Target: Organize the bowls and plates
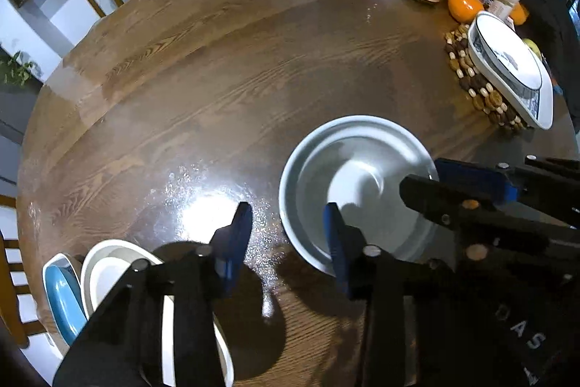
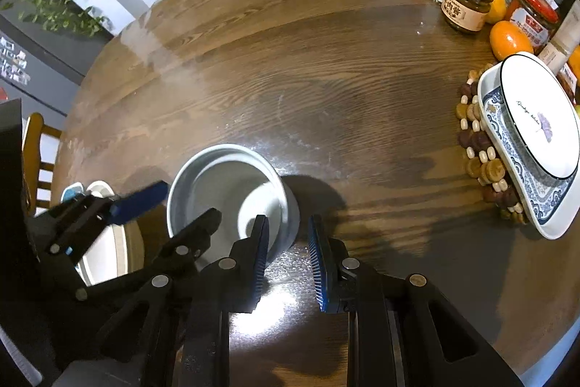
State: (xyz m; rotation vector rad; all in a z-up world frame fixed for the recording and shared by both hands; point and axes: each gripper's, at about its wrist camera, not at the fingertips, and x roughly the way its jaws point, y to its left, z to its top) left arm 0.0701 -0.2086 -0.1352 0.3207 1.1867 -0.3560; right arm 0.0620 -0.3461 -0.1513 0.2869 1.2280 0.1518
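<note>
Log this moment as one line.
left tool: open, straddling pale bowl rim | right tool: astride opposite rim, grip unclear | plates: stacked on beaded trivet

Both tools point steeply down: left tool [image 1: 288,234] and right tool [image 2: 288,263], jaws parted.

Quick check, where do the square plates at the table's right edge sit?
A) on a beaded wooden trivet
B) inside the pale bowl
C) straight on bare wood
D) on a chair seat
A: the stacked square plates rest on the beaded wooden trivet, whose beads stick out from under their left edge, well apart from the pale bowl.
</note>
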